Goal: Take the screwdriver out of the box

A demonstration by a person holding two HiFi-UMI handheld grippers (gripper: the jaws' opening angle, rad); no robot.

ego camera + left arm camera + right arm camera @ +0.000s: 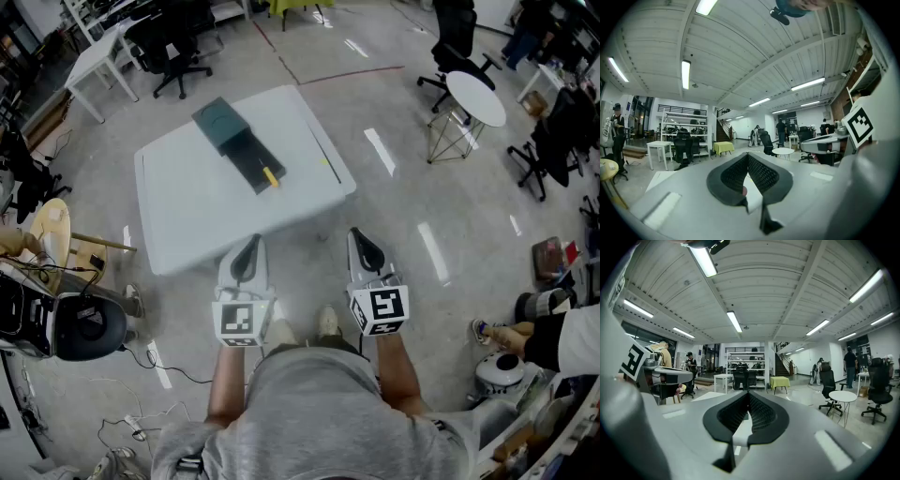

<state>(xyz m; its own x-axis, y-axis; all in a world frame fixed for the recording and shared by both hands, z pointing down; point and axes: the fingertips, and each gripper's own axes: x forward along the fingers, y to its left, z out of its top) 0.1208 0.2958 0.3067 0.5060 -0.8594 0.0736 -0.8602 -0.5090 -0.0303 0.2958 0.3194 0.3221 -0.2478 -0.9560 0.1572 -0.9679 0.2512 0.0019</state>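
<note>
1. Your left gripper [247, 255] is level and short of the near edge of the surface [197, 206], above the floor. In the left gripper view its jaws are closed, with the tips of the left gripper [748, 157] meeting and nothing between them.
2. Your right gripper [366, 249] is just beside the left one and also short of the surface. In the right gripper view its jaws are pressed together at the tips of the right gripper [748, 394], and it is empty too.
3. The box [222, 125] lies on the far half of the surface, well away from both grippers. Its dark green cover sits at the far end. A dark inner tray [251, 161] is slid out toward you at a slant.
4. The screwdriver [271, 175] rests at the near end of that tray, and only its yellow part stands out. Neither gripper touches it.
5. Your shoes [327, 322] show on the floor between the two grippers.
6. A round white side table [475, 97] stands off to the right, apart from the surface. A black office chair [173, 42] sits beyond the far left corner.
</note>
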